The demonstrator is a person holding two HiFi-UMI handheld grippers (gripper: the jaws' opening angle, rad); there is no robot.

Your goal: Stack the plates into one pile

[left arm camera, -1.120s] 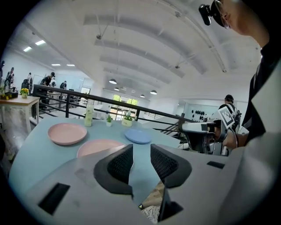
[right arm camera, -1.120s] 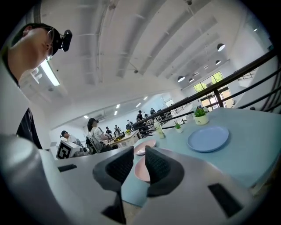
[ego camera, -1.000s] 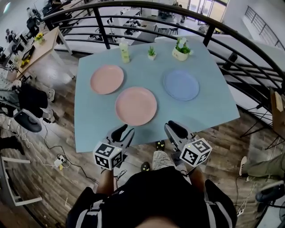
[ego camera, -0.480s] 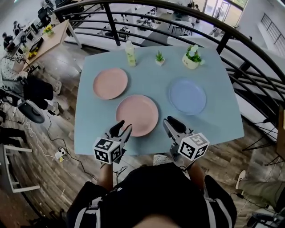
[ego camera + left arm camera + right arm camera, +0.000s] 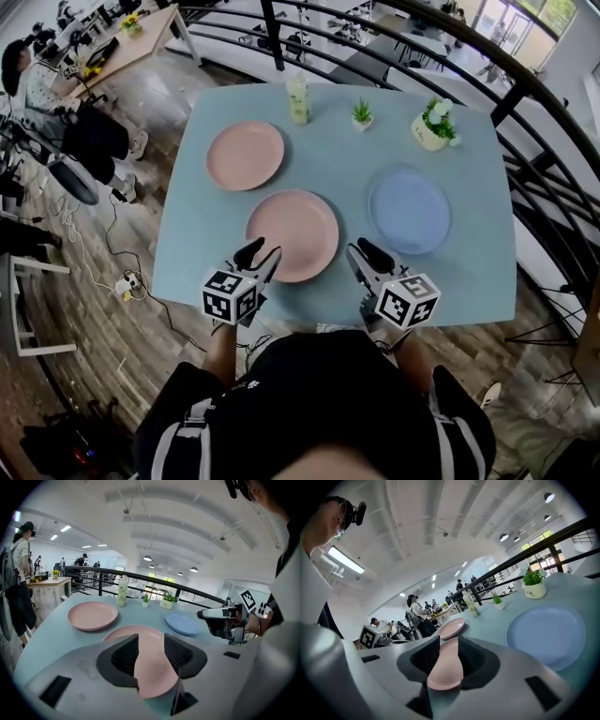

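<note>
My left gripper (image 5: 260,253) is released: its two fingers (image 5: 123,656) stand apart with nothing clamped between them. Through their gap I see the near pink plate (image 5: 292,234), lying flat on the blue table (image 5: 328,141) just ahead of the tips; its near rim sits right at them, and I cannot tell whether they touch it. My right gripper (image 5: 364,251) is released too, its fingers (image 5: 421,657) spread and empty, with that same plate just off their left side. The blue plate (image 5: 409,209) lies ahead of my right fingers and to their right, apart from them. The far pink plate (image 5: 245,155) lies well beyond my left fingers, a little to their left. All three plates lie singly, none on another. Farthest from both sets of fingers, along the far edge, stand a bottle (image 5: 298,98), a small plant (image 5: 362,114) and a white potted plant (image 5: 433,125).
</note>
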